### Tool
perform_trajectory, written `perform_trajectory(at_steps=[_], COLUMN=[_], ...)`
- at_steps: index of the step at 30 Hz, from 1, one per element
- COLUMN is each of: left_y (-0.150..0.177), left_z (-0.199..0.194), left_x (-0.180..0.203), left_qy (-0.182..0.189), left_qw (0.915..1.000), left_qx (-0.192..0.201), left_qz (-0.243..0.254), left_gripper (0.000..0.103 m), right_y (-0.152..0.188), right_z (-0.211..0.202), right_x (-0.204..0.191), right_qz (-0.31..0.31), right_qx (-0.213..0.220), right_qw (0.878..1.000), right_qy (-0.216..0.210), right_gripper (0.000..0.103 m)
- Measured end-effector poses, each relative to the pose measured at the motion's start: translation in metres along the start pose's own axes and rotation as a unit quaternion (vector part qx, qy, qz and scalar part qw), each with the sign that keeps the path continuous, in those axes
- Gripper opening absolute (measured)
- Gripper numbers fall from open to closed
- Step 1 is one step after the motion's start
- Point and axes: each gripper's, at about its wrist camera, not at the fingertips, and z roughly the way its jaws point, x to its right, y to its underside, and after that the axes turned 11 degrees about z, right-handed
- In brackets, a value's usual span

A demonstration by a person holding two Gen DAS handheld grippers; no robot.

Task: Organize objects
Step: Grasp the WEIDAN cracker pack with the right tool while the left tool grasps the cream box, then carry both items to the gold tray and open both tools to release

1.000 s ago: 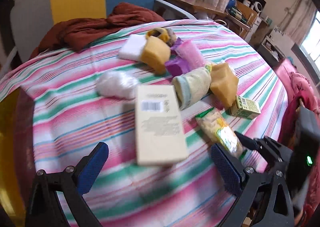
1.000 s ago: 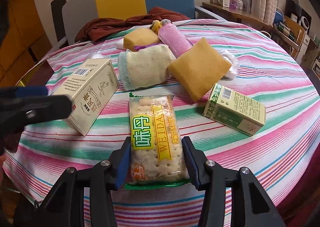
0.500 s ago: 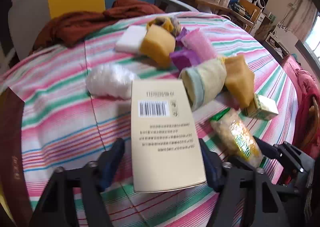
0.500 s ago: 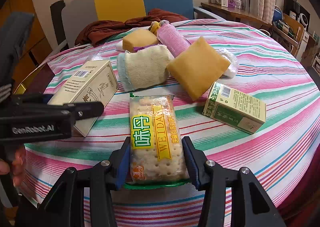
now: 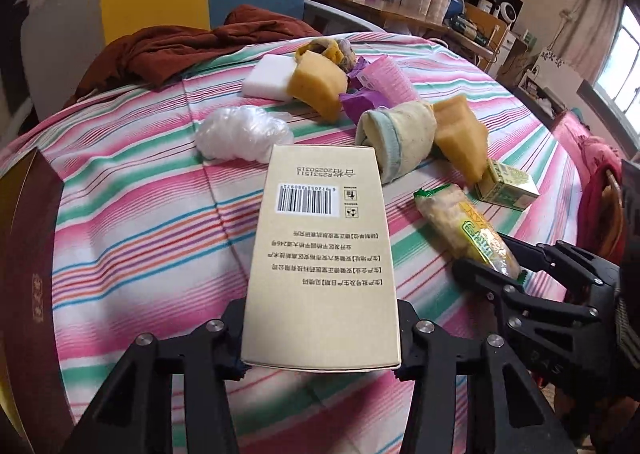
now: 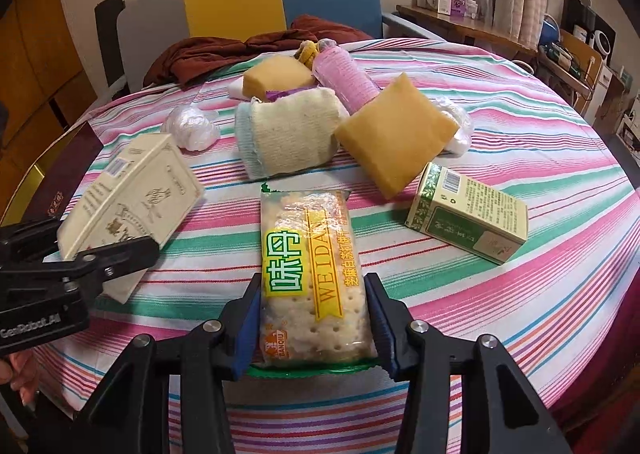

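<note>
The left tool (image 5: pixel 320 338) pinches the near end of a beige box (image 5: pixel 324 254), which is lifted and tilted above the desk (image 5: pixel 140 214). The right tool (image 6: pixel 314 328) pinches a cracker pack (image 6: pixel 312 274) that lies on the desk. The box looks stiff and light, so the grip on its flat sides should hold. The crackers are probably fragile and the wrapper slippery; squeeze them gently by the long edges.

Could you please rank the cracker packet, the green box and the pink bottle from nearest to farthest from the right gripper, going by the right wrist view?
1. cracker packet, clamped in the right gripper.
2. green box, ahead to the right.
3. pink bottle, far back, centre.
</note>
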Motion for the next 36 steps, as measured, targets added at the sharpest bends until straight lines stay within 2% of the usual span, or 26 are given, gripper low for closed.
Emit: perform_trajectory(at_steps=[10, 19, 28, 32, 36], left_y=[0.024, 0.053, 0.094, 0.115, 0.136], left_z=[-0.054, -0.116, -0.162, -0.173, -0.176], left_x=[-0.013, -0.048, -0.127, -0.163, -0.202], left_qy=[0.009, -0.004, -0.061, -0.090, -0.127], left_qw=[0.9982, 0.9934, 0.9821, 0.9766, 0.9721], left_qx=[0.054, 0.099, 0.115, 0.109, 0.084], left_qz=[-0.022, -0.059, -0.136, -0.162, -0.179], left_gripper=[0.050, 0.050, 0.050, 0.050, 0.051], right_y=[0.010, 0.011, 0.006, 0.005, 0.005], right_z=[-0.013, -0.038, -0.057, -0.064, -0.059], right_x=[-0.022, -0.078, -0.160, -0.198, -0.242], right_qz=[0.032, 0.005, -0.057, -0.088, -0.119], right_qx=[-0.030, -0.021, -0.014, -0.019, -0.031], right_qw=[0.998, 0.995, 0.987, 0.980, 0.973], right_qy=[-0.045, -0.096, -0.150, -0.176, -0.194], right_gripper=[0.048, 0.048, 0.048, 0.048, 0.048])
